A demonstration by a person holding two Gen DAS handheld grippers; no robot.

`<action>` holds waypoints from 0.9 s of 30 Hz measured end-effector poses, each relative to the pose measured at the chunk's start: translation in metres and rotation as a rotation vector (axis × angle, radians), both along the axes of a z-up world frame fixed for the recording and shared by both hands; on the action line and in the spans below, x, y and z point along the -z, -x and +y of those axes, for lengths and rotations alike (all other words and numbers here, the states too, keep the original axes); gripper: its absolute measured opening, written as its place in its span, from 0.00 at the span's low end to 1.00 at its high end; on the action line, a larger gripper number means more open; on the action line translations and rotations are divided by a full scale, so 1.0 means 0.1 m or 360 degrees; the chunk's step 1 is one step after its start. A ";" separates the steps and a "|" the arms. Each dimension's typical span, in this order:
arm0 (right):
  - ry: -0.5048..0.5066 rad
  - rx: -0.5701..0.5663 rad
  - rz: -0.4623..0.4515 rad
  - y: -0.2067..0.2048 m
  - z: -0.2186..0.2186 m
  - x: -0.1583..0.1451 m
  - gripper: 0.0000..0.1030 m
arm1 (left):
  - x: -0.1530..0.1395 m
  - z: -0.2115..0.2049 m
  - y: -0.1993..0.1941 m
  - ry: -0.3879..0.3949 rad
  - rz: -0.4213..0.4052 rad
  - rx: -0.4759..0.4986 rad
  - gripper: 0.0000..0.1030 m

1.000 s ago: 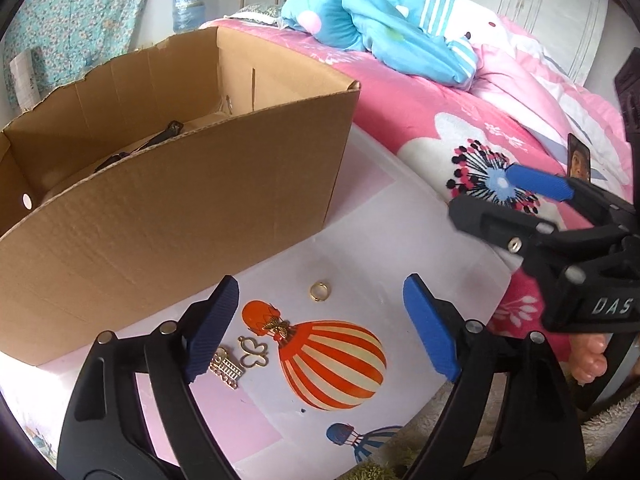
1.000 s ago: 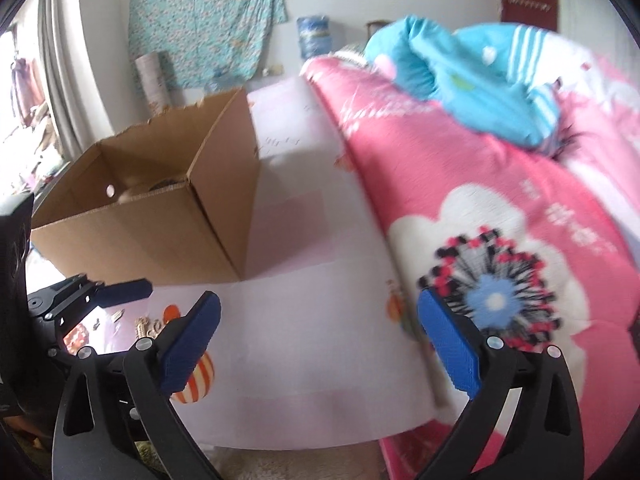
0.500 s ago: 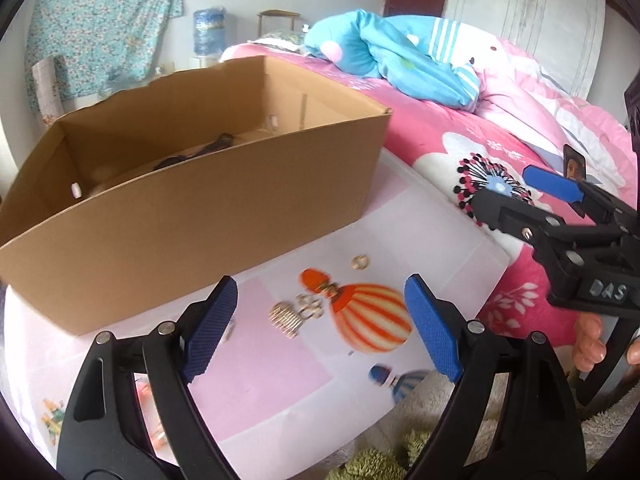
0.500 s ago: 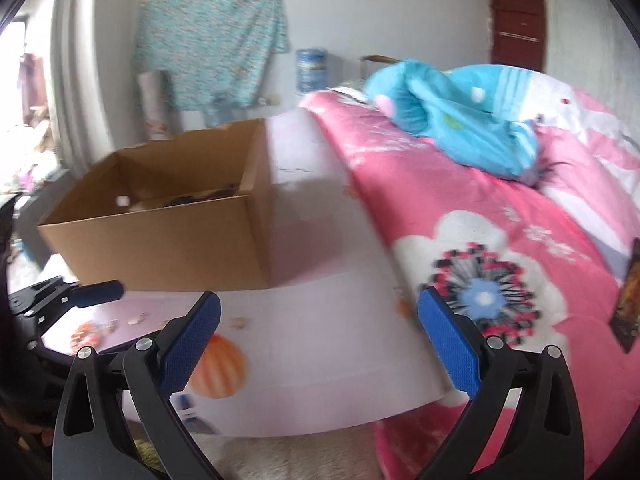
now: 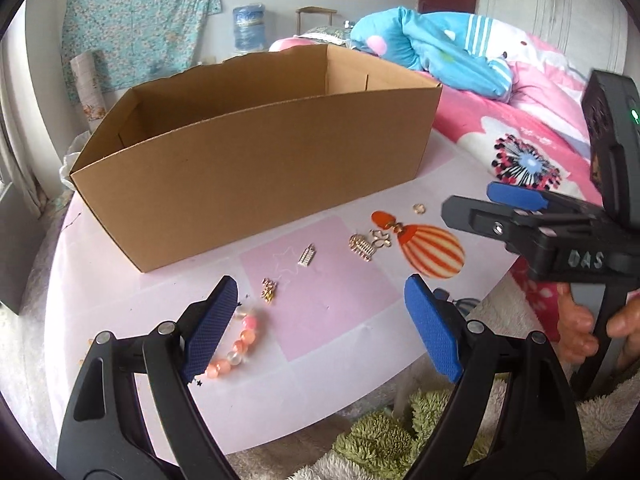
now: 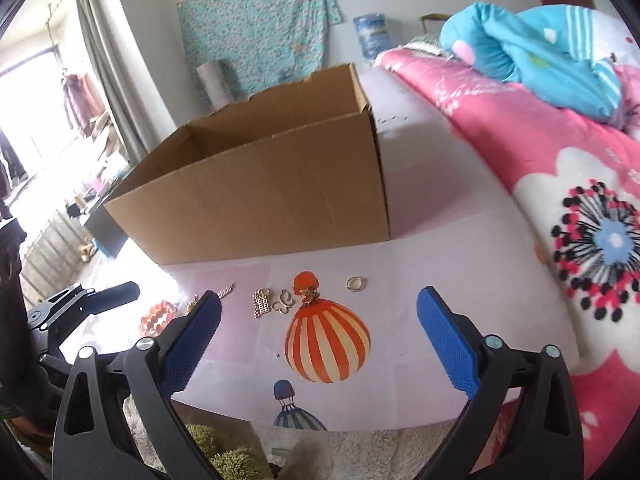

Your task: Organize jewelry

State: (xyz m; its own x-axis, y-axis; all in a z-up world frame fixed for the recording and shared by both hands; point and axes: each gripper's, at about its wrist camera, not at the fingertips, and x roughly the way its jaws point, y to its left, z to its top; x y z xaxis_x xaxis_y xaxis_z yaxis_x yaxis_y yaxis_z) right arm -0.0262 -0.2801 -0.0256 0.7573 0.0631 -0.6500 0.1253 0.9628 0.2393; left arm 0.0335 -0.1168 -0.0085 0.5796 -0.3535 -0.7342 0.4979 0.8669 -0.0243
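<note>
Loose jewelry lies on the table in front of an open cardboard box [image 5: 256, 160] [image 6: 256, 196]: a gold ring [image 5: 419, 208] [image 6: 354, 283], a gold comb-shaped charm [image 5: 361, 246] [image 6: 261, 304], a gold outline charm [image 5: 380, 238] [image 6: 285, 302], a silver charm [image 5: 307, 258] [image 6: 226, 290], a small gold cluster [image 5: 269, 290] and a pink bead bracelet [image 5: 236, 348] [image 6: 156, 316]. My left gripper [image 5: 320, 328] hovers open above the table's near edge, its left pad just over the bracelet. My right gripper [image 6: 320, 340] [image 5: 468, 200] is open and empty, above the printed balloon.
The table cloth [image 5: 328, 320] is pink and white with a striped balloon print [image 5: 434, 250]. A bed with a pink flowered cover [image 6: 580, 208] and a blue blanket [image 5: 448, 52] runs along the right. A shaggy rug [image 5: 380, 440] lies below the table edge. A hand [image 5: 580, 328] holds the right gripper's handle.
The left view has swung left and back: the bracelet, silver charm and gold cluster have come into sight. The right gripper turned left and tipped down, so the jewelry now lies ahead of it.
</note>
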 end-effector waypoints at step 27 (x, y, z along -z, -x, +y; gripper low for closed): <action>-0.0038 -0.0261 0.0058 -0.31 0.17 0.15 0.53 | 0.39 0.25 -0.30 0.0017 0.0368 0.0042 0.16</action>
State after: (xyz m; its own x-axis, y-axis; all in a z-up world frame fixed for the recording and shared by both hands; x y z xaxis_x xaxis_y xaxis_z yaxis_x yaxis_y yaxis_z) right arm 0.0052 -0.2632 -0.0407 0.7116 0.1995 -0.6736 -0.0240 0.9652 0.2605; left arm 0.0637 -0.0916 -0.0472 0.3867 -0.3748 -0.8426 0.5002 0.8528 -0.1498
